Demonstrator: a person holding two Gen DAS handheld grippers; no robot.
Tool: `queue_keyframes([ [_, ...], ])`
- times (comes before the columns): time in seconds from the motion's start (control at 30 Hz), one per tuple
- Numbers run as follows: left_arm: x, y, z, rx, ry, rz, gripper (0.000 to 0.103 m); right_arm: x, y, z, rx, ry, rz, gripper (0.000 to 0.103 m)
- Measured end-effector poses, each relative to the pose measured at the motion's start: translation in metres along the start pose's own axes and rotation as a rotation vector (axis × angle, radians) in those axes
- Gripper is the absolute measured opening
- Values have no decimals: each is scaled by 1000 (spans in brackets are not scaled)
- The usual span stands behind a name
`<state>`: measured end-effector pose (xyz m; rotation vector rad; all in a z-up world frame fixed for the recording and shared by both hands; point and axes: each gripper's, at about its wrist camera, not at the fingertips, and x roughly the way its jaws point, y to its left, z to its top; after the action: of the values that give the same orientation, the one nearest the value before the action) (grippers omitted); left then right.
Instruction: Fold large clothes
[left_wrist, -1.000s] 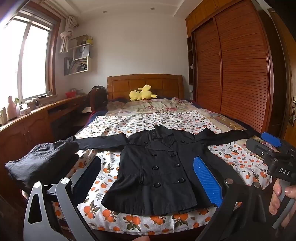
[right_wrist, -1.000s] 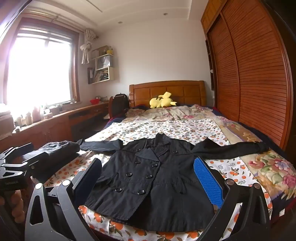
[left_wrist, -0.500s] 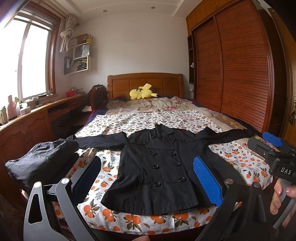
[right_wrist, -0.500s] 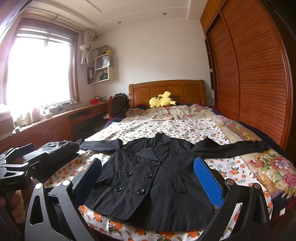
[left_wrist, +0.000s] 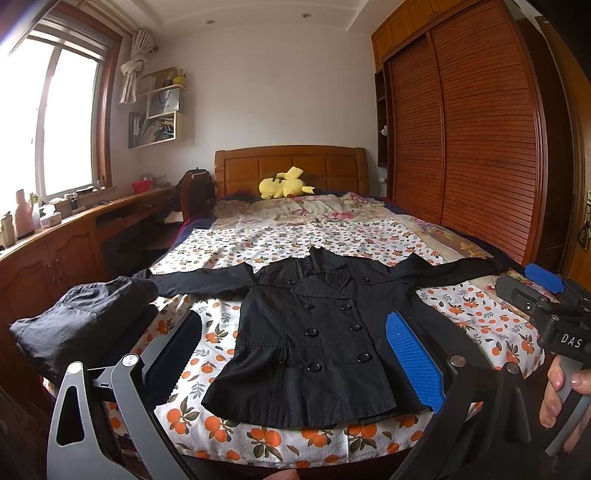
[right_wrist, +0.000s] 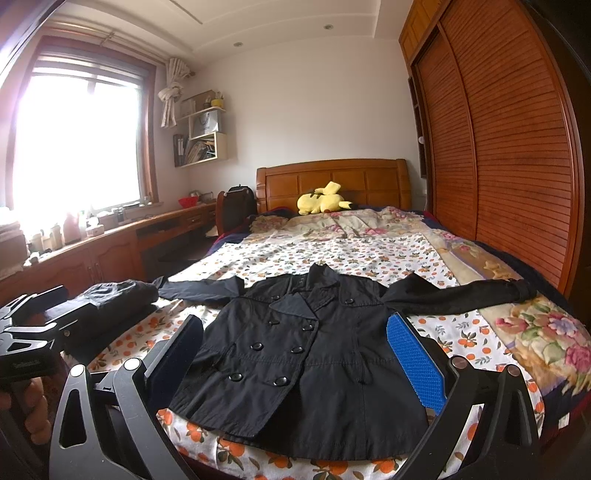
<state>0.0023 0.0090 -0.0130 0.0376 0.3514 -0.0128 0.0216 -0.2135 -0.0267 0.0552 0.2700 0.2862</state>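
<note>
I hold my left gripper (left_wrist: 291, 354) and right gripper (right_wrist: 295, 354) spread wide, empty, over the flat black coat (right_wrist: 303, 354), ready to fold

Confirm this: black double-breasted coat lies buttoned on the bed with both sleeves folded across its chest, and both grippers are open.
Not quite. The black double-breasted coat lies buttoned on the bed, but both sleeves stretch straight out sideways, as the right wrist view shows. Left gripper and right gripper are open.

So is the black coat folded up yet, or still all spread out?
Spread out. The black coat lies flat on the bed, buttoned, both sleeves stretched sideways.
</note>
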Motion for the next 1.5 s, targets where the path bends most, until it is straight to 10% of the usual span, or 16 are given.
queue_keyframes([
  [1.5,-17,-7,13,13,-11,0,101,-6,5,3,-1,-4,6,97],
])
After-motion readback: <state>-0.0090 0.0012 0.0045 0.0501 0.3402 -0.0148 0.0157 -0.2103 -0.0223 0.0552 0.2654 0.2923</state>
